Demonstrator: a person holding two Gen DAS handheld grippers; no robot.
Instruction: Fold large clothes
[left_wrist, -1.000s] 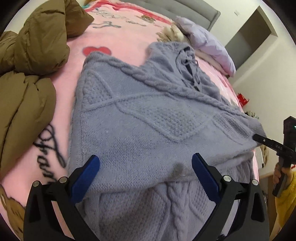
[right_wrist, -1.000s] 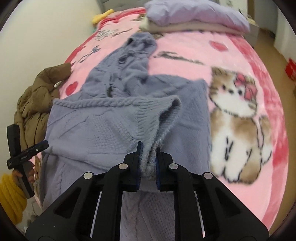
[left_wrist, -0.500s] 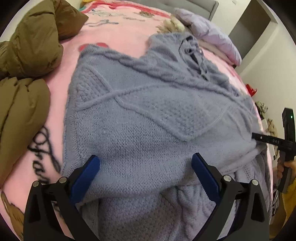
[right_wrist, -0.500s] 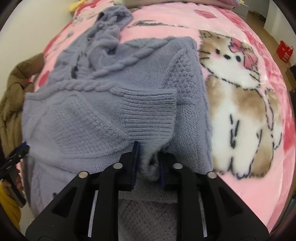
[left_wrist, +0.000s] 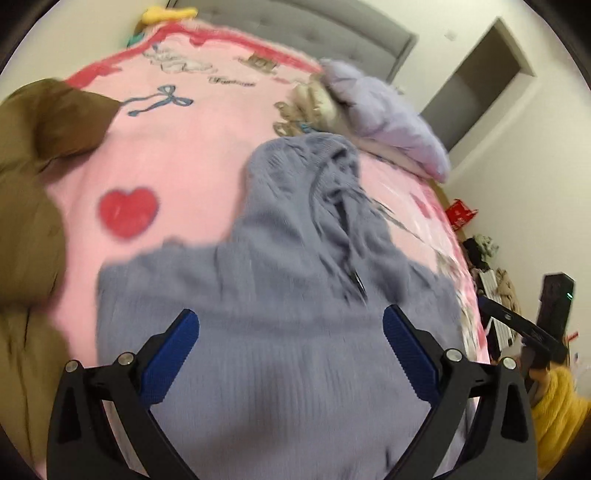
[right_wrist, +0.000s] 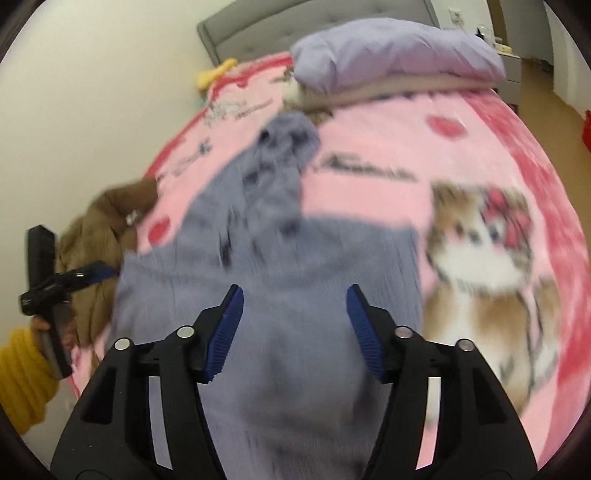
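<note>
A grey-blue knitted hooded sweater (left_wrist: 280, 295) lies on the pink bed blanket (left_wrist: 192, 147), sleeves folded in, hood toward the pillows. My left gripper (left_wrist: 291, 325) hovers open above its lower body with nothing between its blue pads. In the right wrist view the same sweater (right_wrist: 280, 266) lies below my right gripper (right_wrist: 293, 308); its jaws are opening, apart from the knit, and nothing is pinched between them. Both views are blurred by motion. Each gripper shows in the other's view: the right one (left_wrist: 524, 328) at the bed's right side, the left one (right_wrist: 70, 280) at its left.
A brown padded jacket (left_wrist: 33, 184) is heaped on the bed's left side. A lilac pillow (right_wrist: 388, 55) on folded bedding sits by the grey headboard (left_wrist: 332, 33). Red items and clutter (left_wrist: 476, 243) lie on the floor to the right. A yellow sleeve (right_wrist: 18, 380) holds the left gripper.
My right gripper let go of the sweater's ribbed sleeve cuff and opened. Both grippers pulled back and up from the sweater, so more of the bed and hood shows now.
</note>
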